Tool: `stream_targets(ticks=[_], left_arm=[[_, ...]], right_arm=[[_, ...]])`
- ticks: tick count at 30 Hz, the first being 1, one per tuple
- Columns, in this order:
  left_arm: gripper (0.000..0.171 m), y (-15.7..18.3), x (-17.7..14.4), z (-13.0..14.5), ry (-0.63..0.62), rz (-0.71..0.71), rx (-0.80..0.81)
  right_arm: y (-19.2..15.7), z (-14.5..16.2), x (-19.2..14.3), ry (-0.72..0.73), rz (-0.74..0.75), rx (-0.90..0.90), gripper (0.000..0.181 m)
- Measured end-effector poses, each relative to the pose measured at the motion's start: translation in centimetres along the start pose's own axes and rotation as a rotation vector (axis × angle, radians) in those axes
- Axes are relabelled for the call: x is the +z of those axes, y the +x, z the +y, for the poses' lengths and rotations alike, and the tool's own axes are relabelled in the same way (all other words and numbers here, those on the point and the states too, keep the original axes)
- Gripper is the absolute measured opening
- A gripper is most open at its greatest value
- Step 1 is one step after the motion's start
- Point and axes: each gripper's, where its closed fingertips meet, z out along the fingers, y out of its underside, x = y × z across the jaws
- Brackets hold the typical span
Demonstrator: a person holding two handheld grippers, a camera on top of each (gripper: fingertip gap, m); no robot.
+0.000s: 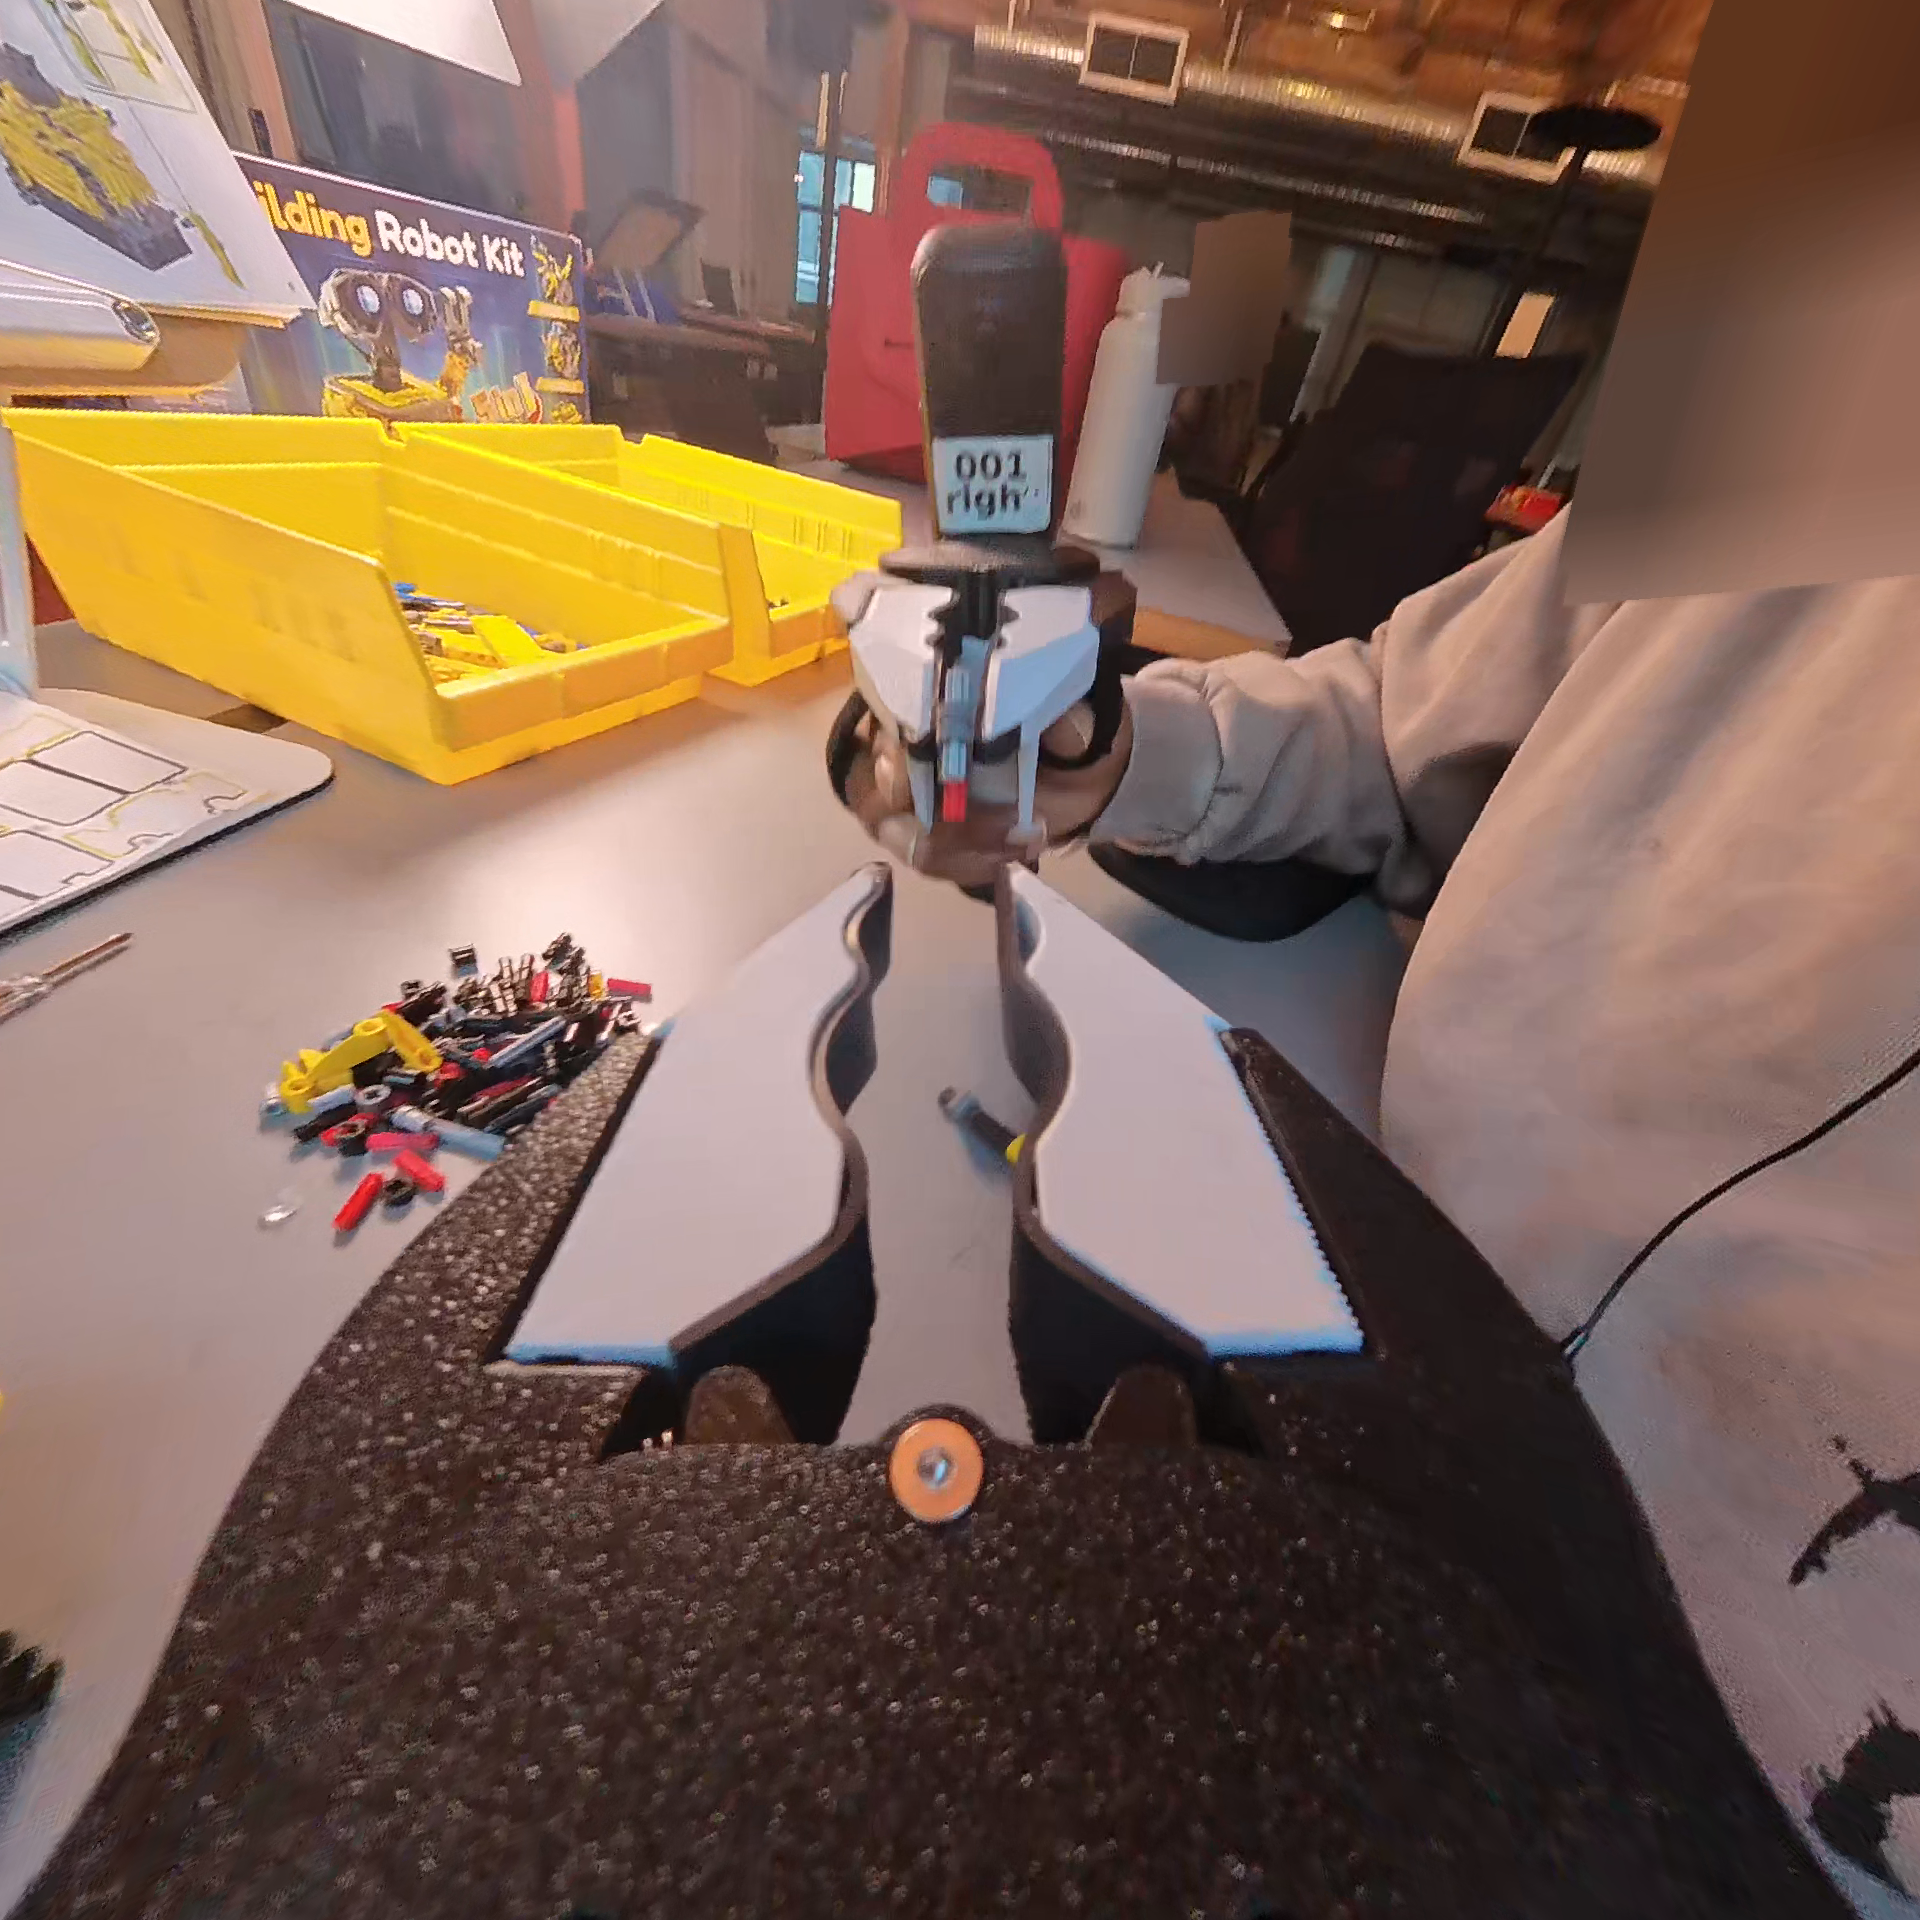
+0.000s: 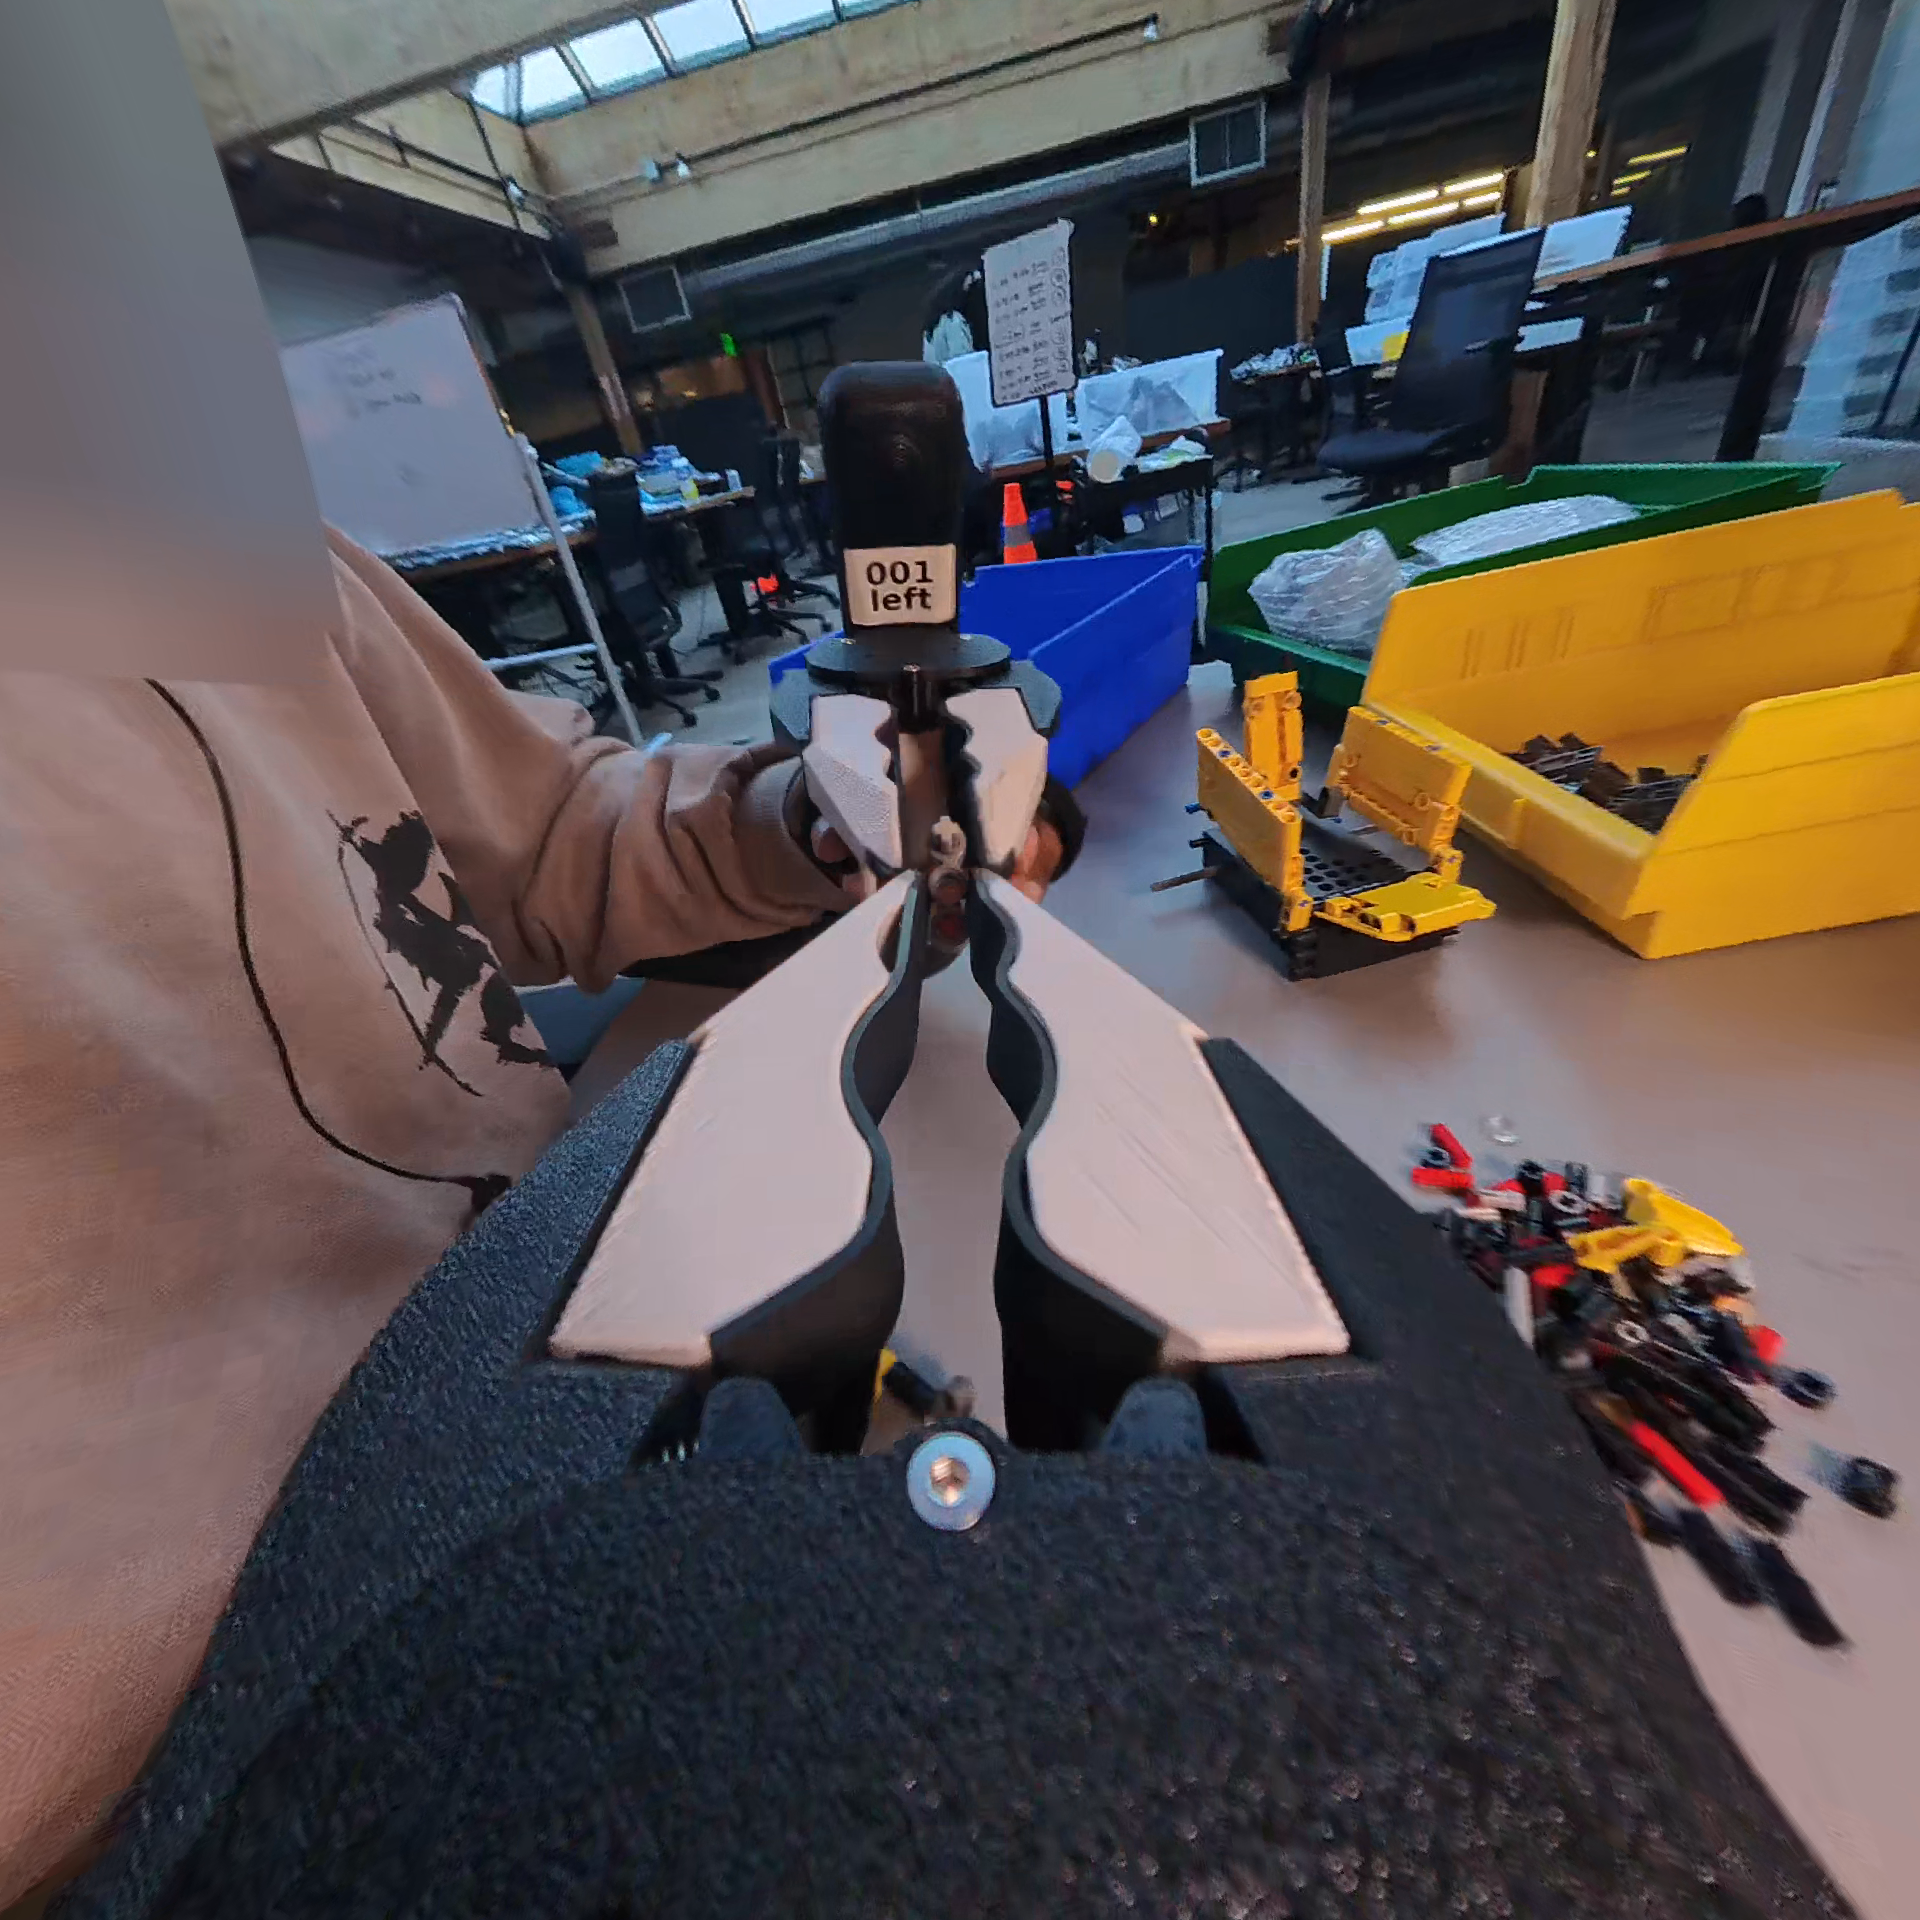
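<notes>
In the left wrist view my right gripper (image 1: 954, 758) faces me, shut on a small grey piece (image 1: 956, 717) with a red pin (image 1: 953, 800) sticking out of its end. In the right wrist view that grey piece (image 2: 945, 847) sits at the tips of my right gripper (image 2: 945, 888). My left gripper (image 1: 948, 883) is open, its tips just below the red pin, with nothing between them. It also shows in the right wrist view (image 2: 925, 800), jaws apart, around the far end of the piece. A small dark pin (image 1: 977, 1117) lies on the table under the left fingers.
A pile of small black, red and yellow parts (image 1: 457, 1060) (image 2: 1621, 1288) lies on the grey table. Yellow bins (image 1: 312, 582) (image 2: 1714, 748), a blue bin (image 2: 1101, 623), a green bin (image 2: 1558, 520) and a part-built yellow and black model (image 2: 1340, 831) stand behind. A person's sleeve (image 1: 1247, 748) is on the right. Left and right tips are no more than a few centimetres apart.
</notes>
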Motion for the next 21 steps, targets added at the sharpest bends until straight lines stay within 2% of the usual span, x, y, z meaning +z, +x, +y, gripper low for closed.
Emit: stream_targets(ticks=[2,4,6,10,12,16,19,21], left_arm=[[0.019,0.5,0.4,-0.6,0.037,0.027,-0.042],[0.011,0.8,0.5,-1.2,0.067,0.049,-0.078],[0.005,0.8,0.5,-0.8,0.044,0.052,-0.075],[0.005,0.8,0.5,0.1,-0.019,0.038,-0.037],[0.004,0.3,0.5,1.4,-0.098,0.004,0.004],[0.013,-0.5,1.2,4.8,-0.288,-0.068,0.144],[0.014,-0.9,2.1,7.9,-0.469,-0.080,0.215],[0.006,-1.4,2.4,9.2,-0.546,-0.095,0.248]], right_arm=[[-0.6,0.3,1.0,0.034,-0.040,0.072,0.006],[-1.0,0.7,1.7,0.039,-0.062,0.101,0.006],[-0.9,1.1,1.8,0.015,-0.052,0.081,0.006],[-0.9,1.8,1.7,-0.055,-0.042,0.046,0.006],[-0.4,3.0,1.7,-0.163,-0.004,0.005,0.006],[1.4,7.7,0.9,-0.527,0.128,-0.154,0.006],[1.6,9.9,0.6,-0.673,0.146,-0.192,0.006],[1.6,11.0,0.3,-0.730,0.142,-0.233,0.006]])
